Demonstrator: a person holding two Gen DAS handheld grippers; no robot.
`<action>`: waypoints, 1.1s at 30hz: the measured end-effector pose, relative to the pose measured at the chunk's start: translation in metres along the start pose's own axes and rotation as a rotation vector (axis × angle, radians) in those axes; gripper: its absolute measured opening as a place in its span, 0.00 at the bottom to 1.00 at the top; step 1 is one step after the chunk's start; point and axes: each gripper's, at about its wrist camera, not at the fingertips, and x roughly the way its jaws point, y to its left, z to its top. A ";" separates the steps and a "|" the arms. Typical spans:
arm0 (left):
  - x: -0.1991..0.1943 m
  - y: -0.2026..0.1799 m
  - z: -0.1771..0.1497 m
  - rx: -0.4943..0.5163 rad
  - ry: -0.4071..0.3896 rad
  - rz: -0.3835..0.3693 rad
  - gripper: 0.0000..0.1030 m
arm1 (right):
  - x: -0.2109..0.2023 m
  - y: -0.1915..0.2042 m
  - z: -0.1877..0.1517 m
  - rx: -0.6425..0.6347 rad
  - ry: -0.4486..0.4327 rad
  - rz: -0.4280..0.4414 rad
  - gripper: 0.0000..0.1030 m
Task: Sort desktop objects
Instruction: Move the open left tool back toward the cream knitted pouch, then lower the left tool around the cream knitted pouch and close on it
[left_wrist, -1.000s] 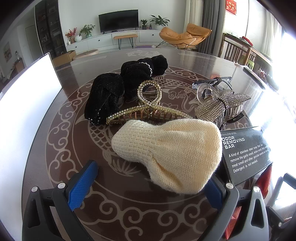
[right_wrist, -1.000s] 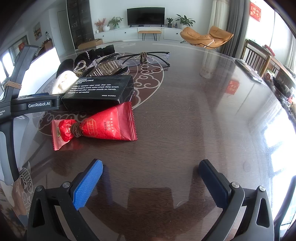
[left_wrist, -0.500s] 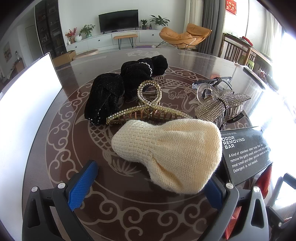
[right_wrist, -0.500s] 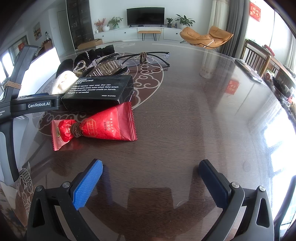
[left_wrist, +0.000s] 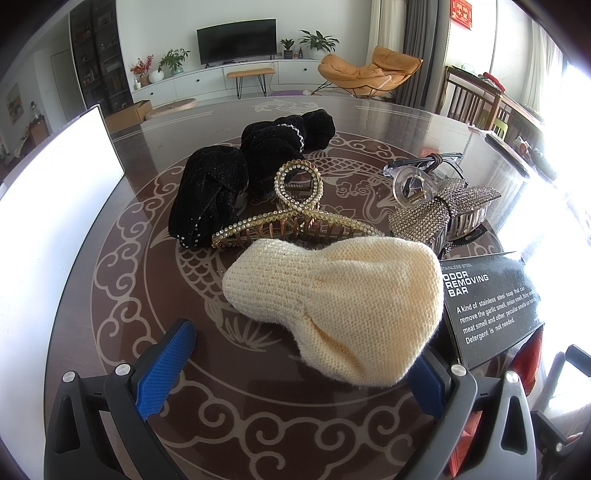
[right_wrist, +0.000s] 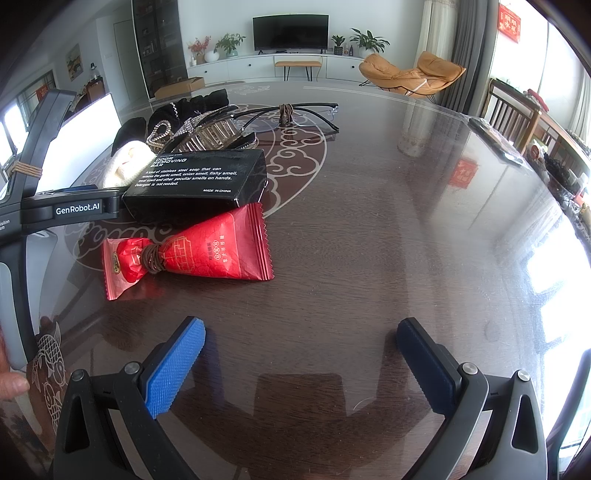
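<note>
A cream knitted piece (left_wrist: 340, 302) lies on the dark round table, its near end between the fingers of my open left gripper (left_wrist: 295, 365). Behind it sit a gold rhinestone claw clip (left_wrist: 295, 218), two black velvet scrunchies (left_wrist: 210, 199) and a silver bow clip (left_wrist: 439, 214). A black soap box (left_wrist: 487, 302) rests at the right. In the right wrist view the black soap box (right_wrist: 195, 177) and a red packet (right_wrist: 199, 251) tied with a brown hair band lie left of centre. My right gripper (right_wrist: 299, 365) is open over bare table.
A white board (left_wrist: 48, 206) borders the table's left side. Glasses (right_wrist: 295, 114) lie far behind the box. The left gripper's body (right_wrist: 44, 206) shows at the left of the right wrist view. Chairs stand past the table's right edge (right_wrist: 517, 122).
</note>
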 end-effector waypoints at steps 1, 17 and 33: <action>0.000 0.000 0.000 0.000 0.000 0.000 1.00 | 0.000 0.000 0.000 0.000 0.000 0.000 1.00; -0.049 0.051 -0.057 0.064 0.071 -0.092 1.00 | 0.000 0.000 0.000 0.000 0.000 0.000 1.00; -0.013 0.001 0.048 -0.164 0.044 -0.137 1.00 | 0.000 0.000 -0.001 0.000 -0.001 -0.002 1.00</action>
